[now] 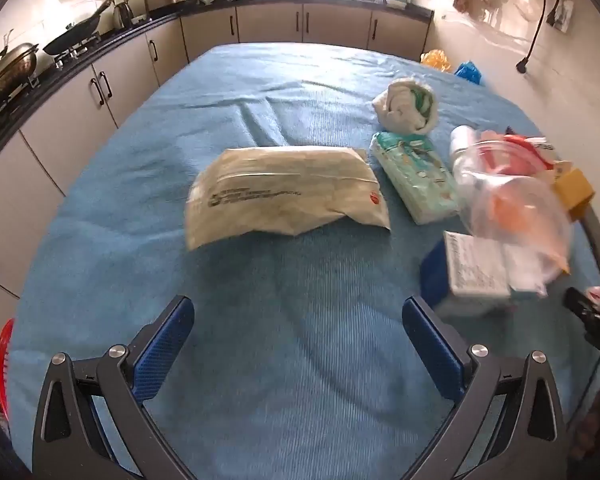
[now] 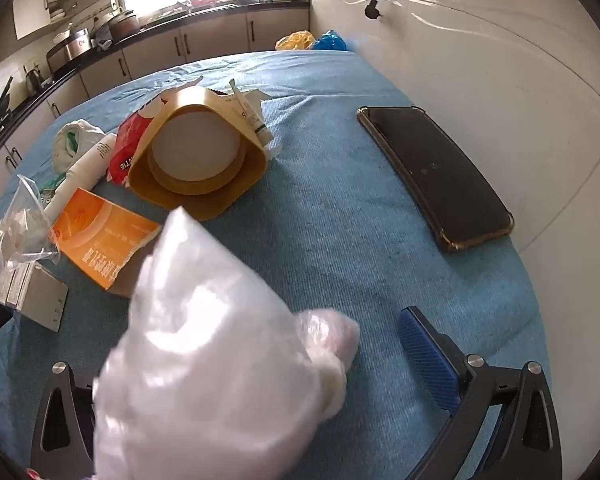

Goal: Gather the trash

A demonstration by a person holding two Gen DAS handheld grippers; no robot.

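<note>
In the left wrist view my left gripper point(image 1: 300, 320) stands open above bare blue cloth, nothing between its blue pads point(image 1: 432, 352). Ahead lie a cream paper bag point(image 1: 284, 196), a tissue pack point(image 1: 416, 176), a crumpled white-and-green wrapper point(image 1: 406, 106), a clear plastic bag point(image 1: 512, 204) and a small box point(image 1: 476, 272). In the right wrist view my right gripper point(image 2: 296, 332) is open wide. A blurred white plastic bag point(image 2: 212, 360) covers its left finger and stays clear of the right pad point(image 2: 428, 360). A yellow bin point(image 2: 198, 160) lies tipped on its side, beside an orange box point(image 2: 100, 240).
A black phone point(image 2: 436, 176) lies near the white wall on the right. A white tube point(image 2: 88, 164) and red wrapper point(image 2: 128, 148) lie left of the bin. Kitchen cabinets point(image 1: 100, 92) with pans run along the left and far sides. A red basket point(image 1: 4, 364) shows at the table's left edge.
</note>
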